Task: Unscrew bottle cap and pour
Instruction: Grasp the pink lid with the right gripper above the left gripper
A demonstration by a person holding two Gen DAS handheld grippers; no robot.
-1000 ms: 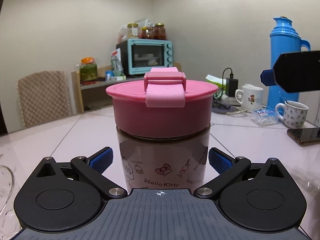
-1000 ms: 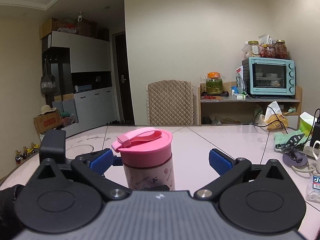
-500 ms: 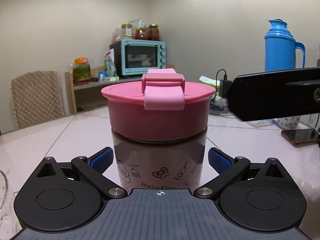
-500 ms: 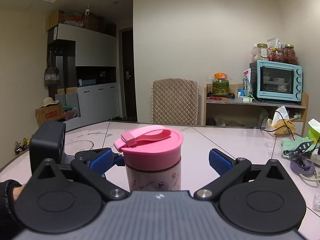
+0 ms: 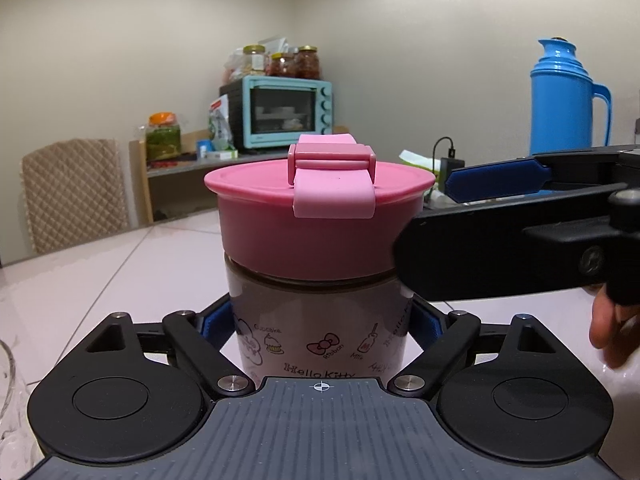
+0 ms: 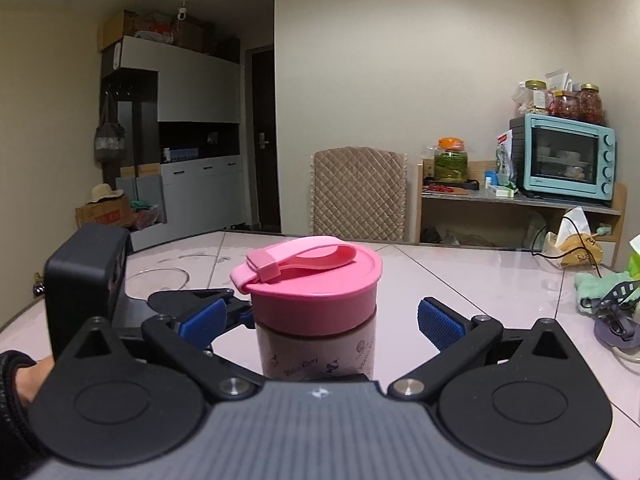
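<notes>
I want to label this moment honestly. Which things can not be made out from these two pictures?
- Bottle base: left wrist view, hidden behind the left gripper body.
- Whether the left pads touch the bottle: left wrist view, contact hidden by its curve.
- Cap thread, liquid level: both views, the pink cap and tinted wall cover them.
- Right gripper gap to the cap: unclear in both views.

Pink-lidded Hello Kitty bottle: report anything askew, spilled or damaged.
Nothing stands out. The pink-lidded Hello Kitty bottle stands upright, its pink screw cap level and seated, carry strap flat. No spill shows on the glossy pale table.
</notes>
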